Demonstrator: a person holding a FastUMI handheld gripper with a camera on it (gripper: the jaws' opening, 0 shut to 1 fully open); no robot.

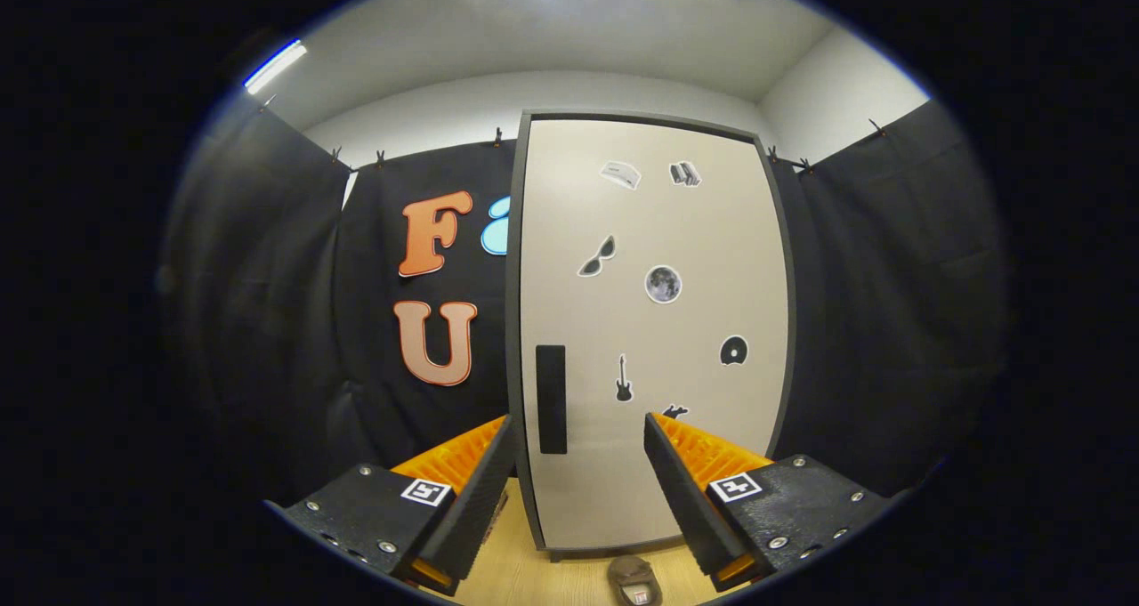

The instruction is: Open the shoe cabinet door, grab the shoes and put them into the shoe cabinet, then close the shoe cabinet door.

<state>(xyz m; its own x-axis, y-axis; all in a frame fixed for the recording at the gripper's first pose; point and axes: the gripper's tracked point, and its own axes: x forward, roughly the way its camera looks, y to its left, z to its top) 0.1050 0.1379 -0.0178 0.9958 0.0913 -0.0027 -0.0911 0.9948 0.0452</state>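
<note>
Beige and flat, the tall shoe cabinet door point(654, 339) with its dark grey frame stands shut straight ahead of you, upright against the black cloth wall point(890, 321) of the booth. Its black vertical bar handle point(551, 399) sits low on the door's left edge, just beyond your left finger. Small stickers are scattered over the panel: a pair of sunglasses point(597, 256), a round moon point(663, 284), a black guitar point(624, 378) and a dark disc point(733, 351), with two more near the top that are too small to make out.

Your claw point(578, 464) is spread wide, its two fingers well apart and pinching nothing; the lower part of the door shows in the gap between them. Each finger carries a small square black-and-white marker point(425, 491) on its upper face.

Down on the light wooden floor point(534, 575), between the fingers and just in front of the cabinet's foot, lies one brownish shoe point(634, 579). It is cut off low in the picture, so you see what may be only its toe end, and I cannot tell which way it points. White ceiling with a bright strip light point(274, 65) runs above the cloth.
</note>
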